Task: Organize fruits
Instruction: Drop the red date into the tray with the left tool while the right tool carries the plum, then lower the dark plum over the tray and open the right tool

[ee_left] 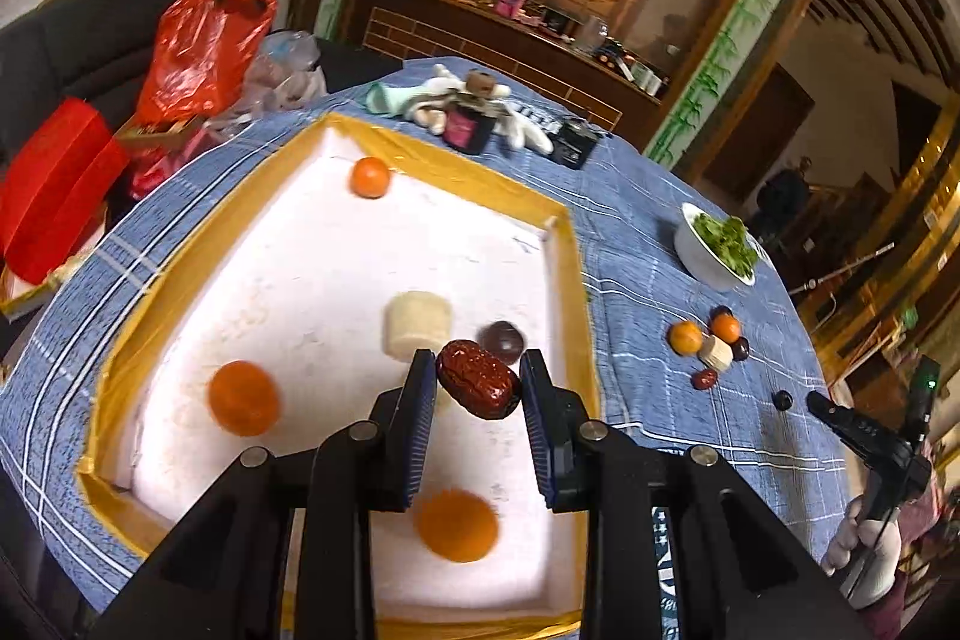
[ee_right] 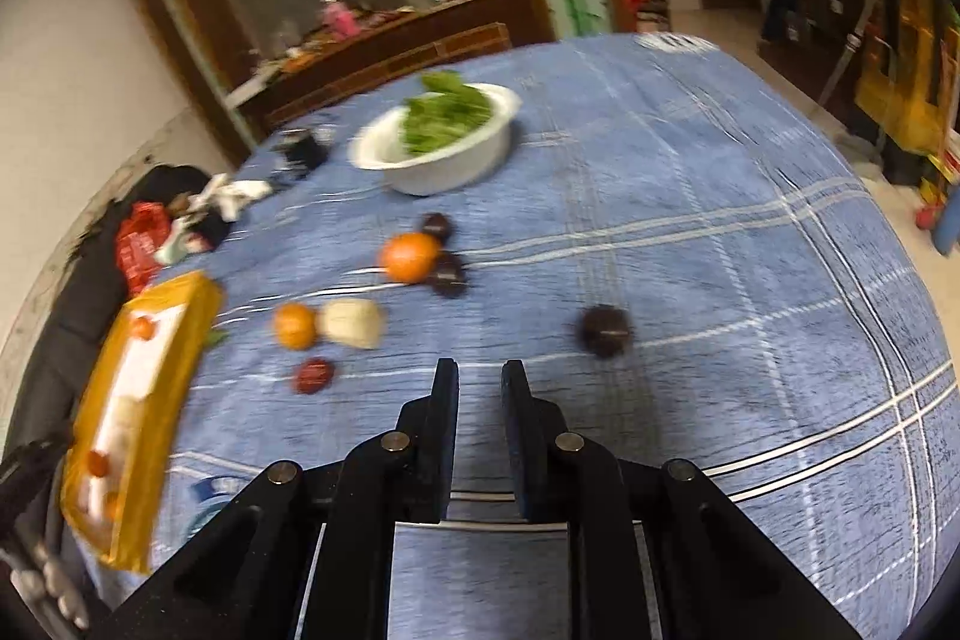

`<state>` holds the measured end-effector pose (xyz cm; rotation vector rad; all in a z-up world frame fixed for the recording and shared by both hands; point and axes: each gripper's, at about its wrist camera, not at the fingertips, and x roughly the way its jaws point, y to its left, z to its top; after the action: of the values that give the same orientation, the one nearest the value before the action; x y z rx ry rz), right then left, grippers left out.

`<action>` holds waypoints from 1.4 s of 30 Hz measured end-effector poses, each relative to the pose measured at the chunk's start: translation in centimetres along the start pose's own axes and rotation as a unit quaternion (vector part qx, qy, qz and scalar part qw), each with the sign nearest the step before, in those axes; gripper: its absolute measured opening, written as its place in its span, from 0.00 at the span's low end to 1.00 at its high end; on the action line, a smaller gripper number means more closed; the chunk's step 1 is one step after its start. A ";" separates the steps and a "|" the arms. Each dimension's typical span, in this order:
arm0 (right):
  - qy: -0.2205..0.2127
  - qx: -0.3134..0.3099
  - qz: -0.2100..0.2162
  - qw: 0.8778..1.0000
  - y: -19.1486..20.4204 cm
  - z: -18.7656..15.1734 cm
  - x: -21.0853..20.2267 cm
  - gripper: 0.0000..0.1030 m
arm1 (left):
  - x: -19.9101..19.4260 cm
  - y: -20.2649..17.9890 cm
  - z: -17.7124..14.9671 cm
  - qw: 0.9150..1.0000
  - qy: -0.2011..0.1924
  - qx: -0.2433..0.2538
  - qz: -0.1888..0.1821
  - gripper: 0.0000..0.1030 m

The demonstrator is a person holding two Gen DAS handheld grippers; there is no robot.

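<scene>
We hold the left gripper [ee_left: 478, 361] tilted down over the yellow-rimmed white tray [ee_left: 558, 244], its pads clamped on a red date [ee_left: 478, 379] above the tangerines [ee_left: 244, 398] and a pale chunk [ee_left: 417, 323] lying inside. Our right gripper [ee_right: 480, 370] angles down over the blue cloth [ee_right: 720, 232], jaws drawn together and empty; a dark fruit [ee_right: 605, 330], perhaps a plum through the blur, lies just ahead to its right

Tablecloth [ee_right: 690, 232] — woven blue cloth, matt; tray [ee_left: 300, 280] — white foam, glossy yellow tape; date [ee_left: 478, 379] wrinkled, shiny.
</scene>
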<state>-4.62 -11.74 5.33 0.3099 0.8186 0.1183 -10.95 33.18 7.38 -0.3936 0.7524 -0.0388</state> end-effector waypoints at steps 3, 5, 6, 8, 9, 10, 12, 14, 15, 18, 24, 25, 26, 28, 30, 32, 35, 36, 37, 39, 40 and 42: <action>-0.013 0.027 0.003 1.000 -0.6 1.0 -0.6 0.16 | -0.6 1.3 -0.1 1.000 -0.004 -0.005 0.006 0.27; -0.015 0.045 -0.015 0.999 -1.9 1.6 -0.4 0.16 | -0.7 2.2 0.0 1.000 -0.004 -0.012 0.013 0.27; -0.011 0.048 -0.025 0.998 -2.5 1.7 0.1 0.17 | -0.7 2.6 0.0 1.000 -0.003 -0.016 0.017 0.27; 0.013 0.046 -0.040 0.998 -3.2 1.8 1.4 0.49 | -0.4 3.2 0.1 0.999 -0.001 -0.022 0.024 0.27; 0.020 0.041 -0.052 0.998 -3.2 1.7 2.0 0.58 | -0.2 3.5 0.1 0.999 0.002 -0.025 0.028 0.27; 0.022 0.028 -0.069 0.997 -3.1 1.6 2.7 0.63 | -0.1 3.7 0.1 0.999 0.004 -0.029 0.032 0.27; 0.024 0.010 -0.092 0.995 -2.9 1.5 3.5 0.63 | 0.2 4.0 0.1 0.999 0.008 -0.030 0.044 0.27; 0.025 0.006 -0.100 0.995 -3.0 1.5 4.4 0.63 | 0.4 4.3 0.1 0.998 0.010 -0.030 0.060 0.27; 0.028 0.008 -0.102 0.994 -3.2 1.6 4.9 0.63 | 0.5 4.5 0.1 0.997 0.012 -0.034 0.068 0.27; 0.038 0.013 -0.113 0.993 -3.8 1.6 5.7 0.37 | 0.6 4.9 0.2 0.996 0.015 -0.041 0.081 0.37; 0.027 0.038 -0.102 0.994 -4.8 1.2 4.6 0.27 | -0.4 4.5 0.5 0.996 -0.002 -0.041 0.079 0.63; 0.024 0.041 -0.089 0.995 -4.5 1.1 4.1 0.27 | -0.5 4.5 0.5 0.996 -0.004 -0.041 0.077 0.68; 0.024 0.042 -0.078 0.996 -4.1 1.0 3.8 0.27 | -0.7 4.5 0.5 0.996 -0.006 -0.044 0.075 0.70; 0.023 0.037 -0.045 0.998 -2.4 0.8 3.0 0.27 | -0.9 4.6 0.4 0.996 -0.008 -0.048 0.072 0.71; 0.027 0.021 0.006 0.999 0.6 0.3 2.2 0.27 | -1.0 4.8 0.4 0.996 -0.006 -0.055 0.070 0.71; 0.038 0.002 0.053 0.998 3.7 -0.3 1.8 0.27 | -1.2 5.0 0.4 0.996 -0.006 -0.062 0.066 0.71; 0.062 -0.041 0.114 0.991 9.4 -1.9 1.8 0.28 | -1.7 5.5 0.4 0.996 -0.010 -0.069 0.064 0.71; 0.069 -0.055 0.130 0.988 11.2 -2.6 1.7 0.28 | -2.0 5.7 0.4 0.995 -0.013 -0.072 0.062 0.72; 0.077 -0.073 0.150 0.983 13.4 -3.3 1.7 0.28 | -2.2 5.9 0.4 0.995 -0.014 -0.075 0.062 0.72; 0.088 -0.096 0.181 0.975 16.7 -4.4 1.6 0.28 | -2.6 6.5 0.5 0.995 -0.017 -0.083 0.058 0.73; 0.093 -0.105 0.192 0.971 17.7 -4.8 1.6 0.29 | -2.8 6.7 0.5 0.994 -0.018 -0.088 0.056 0.74; 0.102 -0.127 0.211 0.964 20.5 -5.7 1.6 0.30 | -3.1 7.1 0.5 0.994 -0.021 -0.093 0.053 0.74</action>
<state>-7.44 9.33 7.06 0.2283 0.9212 0.6591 -13.67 40.47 7.15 -0.5285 0.7364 0.1400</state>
